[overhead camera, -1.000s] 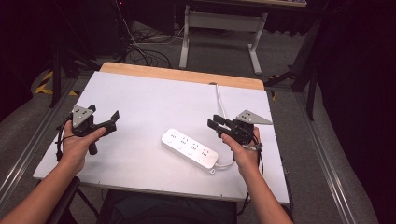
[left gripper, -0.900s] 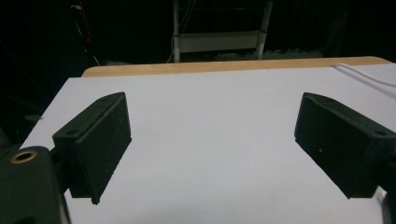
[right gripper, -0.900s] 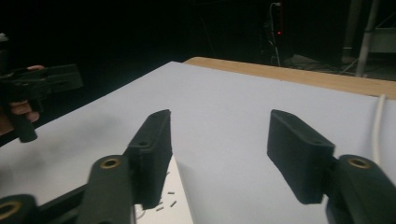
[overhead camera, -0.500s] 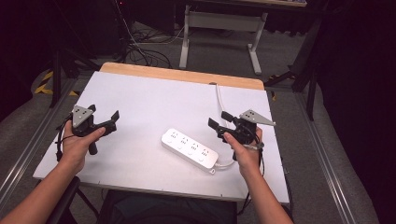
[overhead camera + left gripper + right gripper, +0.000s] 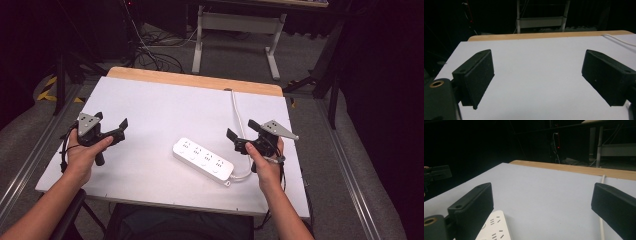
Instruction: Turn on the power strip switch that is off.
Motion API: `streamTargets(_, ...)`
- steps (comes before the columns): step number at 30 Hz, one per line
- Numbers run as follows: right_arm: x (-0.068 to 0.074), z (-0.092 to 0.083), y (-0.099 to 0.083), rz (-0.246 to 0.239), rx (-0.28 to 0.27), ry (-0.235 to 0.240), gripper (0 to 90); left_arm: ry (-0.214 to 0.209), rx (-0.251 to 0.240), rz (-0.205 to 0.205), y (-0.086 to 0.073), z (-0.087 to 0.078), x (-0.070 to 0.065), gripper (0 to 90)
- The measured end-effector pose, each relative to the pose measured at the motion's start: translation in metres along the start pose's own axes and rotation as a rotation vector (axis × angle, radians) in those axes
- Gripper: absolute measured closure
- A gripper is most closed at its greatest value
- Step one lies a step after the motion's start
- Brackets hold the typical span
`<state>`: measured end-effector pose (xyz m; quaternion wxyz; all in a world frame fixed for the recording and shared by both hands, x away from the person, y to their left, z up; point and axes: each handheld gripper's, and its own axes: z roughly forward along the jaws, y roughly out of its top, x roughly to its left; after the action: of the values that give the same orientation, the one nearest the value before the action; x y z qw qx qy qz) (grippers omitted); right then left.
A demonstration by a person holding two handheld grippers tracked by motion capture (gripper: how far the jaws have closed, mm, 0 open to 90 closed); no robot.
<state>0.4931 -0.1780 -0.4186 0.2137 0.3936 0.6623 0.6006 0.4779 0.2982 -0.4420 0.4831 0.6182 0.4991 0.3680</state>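
My jaws gape wide and empty on both sides, the right gripper [image 5: 243, 132] having drifted slightly toward the table's right edge, away from the white power strip [image 5: 203, 158], while my left gripper [image 5: 111, 129] stays put, so nothing is engaged yet.

A dark room, grey floor [image 5: 230, 60], with a metal-legged bench [image 5: 235, 22] behind.

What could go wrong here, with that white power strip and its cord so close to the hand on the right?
The white cord runs right beside the right gripper, so the open fingers might snag it and drag the power strip. The strip also lies fairly near the table's front edge; a nudge could push it off.
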Motion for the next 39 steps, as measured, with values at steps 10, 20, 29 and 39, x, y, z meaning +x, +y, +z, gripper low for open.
streamTargets(10,-0.0028,-0.0016,-0.001,0.008,-0.004,-0.007,4.6,0.0,0.001,0.002,0.0002,0.0,-0.0003,11.4)
streamTargets(20,-0.0019,-0.0024,-0.0021,-0.002,0.0,-0.014,4.8,-0.005,-0.004,0.0,0.0005,-0.001,-0.0006,11.4)
streamTargets(29,-0.0012,-0.0005,-0.0039,-0.012,0.016,-0.002,4.8,-0.009,-0.002,0.002,0.0004,0.0003,-0.0012,11.4)
streamTargets(39,0.0004,0.0008,-0.0046,-0.012,0.028,0.01,4.8,-0.009,-0.002,0.004,0.0004,0.0003,-0.0012,11.4)
